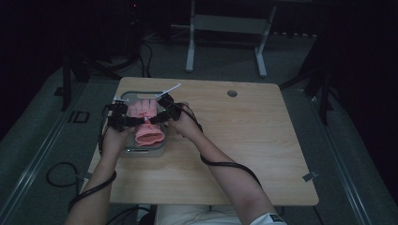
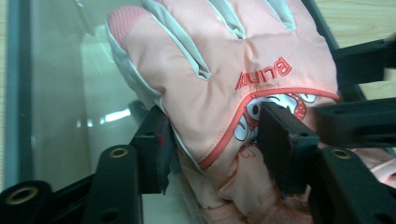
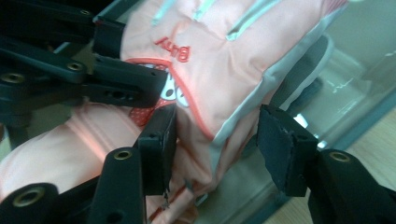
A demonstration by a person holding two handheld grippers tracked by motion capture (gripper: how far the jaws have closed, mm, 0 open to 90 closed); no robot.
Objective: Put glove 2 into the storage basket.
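Note:
A pink padded glove (image 1: 148, 117) with grey finger strips and red lettering lies in a clear tray (image 1: 129, 151) at the table's left, fingers pointing away from the person. My left gripper (image 2: 215, 149) is closed on the glove (image 2: 219, 84) near the wrist, with fabric filling the gap between its jaws. My right gripper (image 3: 212, 149) straddles the opposite edge of the glove (image 3: 224, 56); one jaw touches the fabric and the other stands off it. In the high view the left gripper (image 1: 137, 121) and the right gripper (image 1: 154, 119) meet over the glove's cuff.
The tray's clear wall (image 3: 355, 116) runs beside my right jaw, with light wooden table (image 1: 244, 140) beyond it. A round grommet hole (image 1: 232, 93) is at the back. White desk legs (image 1: 190, 47) and cables (image 1: 58, 176) are on the floor.

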